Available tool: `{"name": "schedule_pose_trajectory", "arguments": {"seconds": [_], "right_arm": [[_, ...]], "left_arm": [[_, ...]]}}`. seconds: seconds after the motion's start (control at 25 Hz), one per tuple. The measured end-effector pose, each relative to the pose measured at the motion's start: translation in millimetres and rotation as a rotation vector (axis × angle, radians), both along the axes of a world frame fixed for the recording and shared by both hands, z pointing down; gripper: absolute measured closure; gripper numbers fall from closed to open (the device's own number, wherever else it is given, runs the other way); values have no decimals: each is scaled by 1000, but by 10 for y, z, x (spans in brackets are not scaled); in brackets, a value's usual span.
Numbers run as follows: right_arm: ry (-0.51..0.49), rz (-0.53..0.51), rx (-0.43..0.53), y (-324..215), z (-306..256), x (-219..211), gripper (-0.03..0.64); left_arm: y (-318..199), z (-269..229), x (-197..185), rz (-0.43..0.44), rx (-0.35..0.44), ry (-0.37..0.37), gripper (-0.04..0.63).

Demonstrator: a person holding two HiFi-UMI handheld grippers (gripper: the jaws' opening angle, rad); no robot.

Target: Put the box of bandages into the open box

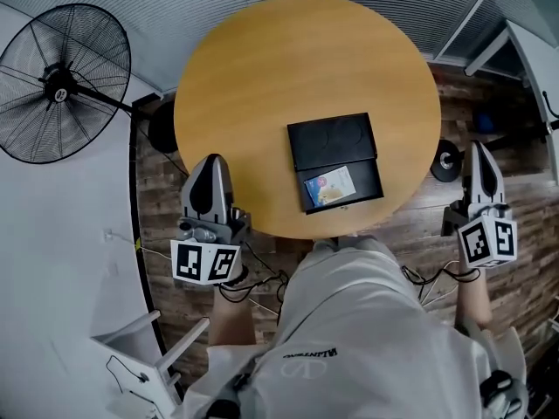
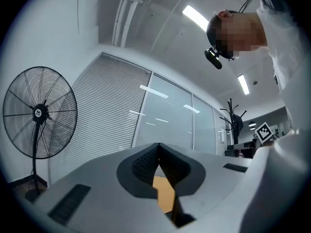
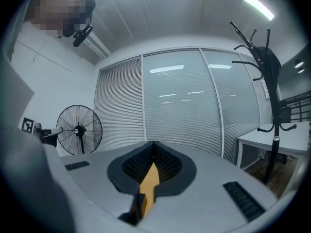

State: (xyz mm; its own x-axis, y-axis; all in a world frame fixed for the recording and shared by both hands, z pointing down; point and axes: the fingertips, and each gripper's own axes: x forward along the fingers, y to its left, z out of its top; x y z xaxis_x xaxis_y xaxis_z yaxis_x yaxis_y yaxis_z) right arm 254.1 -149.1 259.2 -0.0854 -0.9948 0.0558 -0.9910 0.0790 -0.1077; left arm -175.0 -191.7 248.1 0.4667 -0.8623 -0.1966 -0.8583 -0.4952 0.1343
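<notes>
The bandage box [image 1: 329, 186] lies flat inside the black box [image 1: 365, 178], in the left part of its tray, close to the tray's near-left corner. Its face is pale blue with a yellow patch and some small print, but the lettering is too small for me to read. Its long axis runs across the table [image 1: 262, 85] from left to right, the right end tipped a little away from me, in line with the tray's own edges. The right part of the tray beside it is bare black.

The black box stands open, its lid [image 1: 332, 140] folded back flat on the far side and touching the tray along the hinge edge. Two faint round shapes show on the lid; I can make out no words there. The box sits on the near-right part of the round wooden table, just short of the edge by my body.

My left gripper [image 1: 212, 160] hovers at the table's near-left edge, well apart from the box, its jaws clenched tip to tip on nothing [image 2: 158, 147]. My right gripper [image 1: 479, 148] hangs off the table to the right, above the plank floor [image 1: 410, 208], jaws likewise pressed together and empty [image 3: 153, 144].

A black fan [image 1: 61, 81] stands to the left. My white shirt [image 1: 349, 321] bears a line of print I cannot read.
</notes>
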Motion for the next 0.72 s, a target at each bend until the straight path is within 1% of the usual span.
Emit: {"name": "schedule_pose_trajectory", "arguments": {"seconds": [0.28,0.56,0.72], "right_arm": [[12,-4,-7,-14,26,7,601],[11,-12,-9,-8,29,-47,601],[13,-10,-11,-14,27,-19,601]], "left_arm": [[1,-28,58,1,11,-11,588],[43,-16,77,2,15,-36,588],[20,8,96,2,7,-48,588]]}}
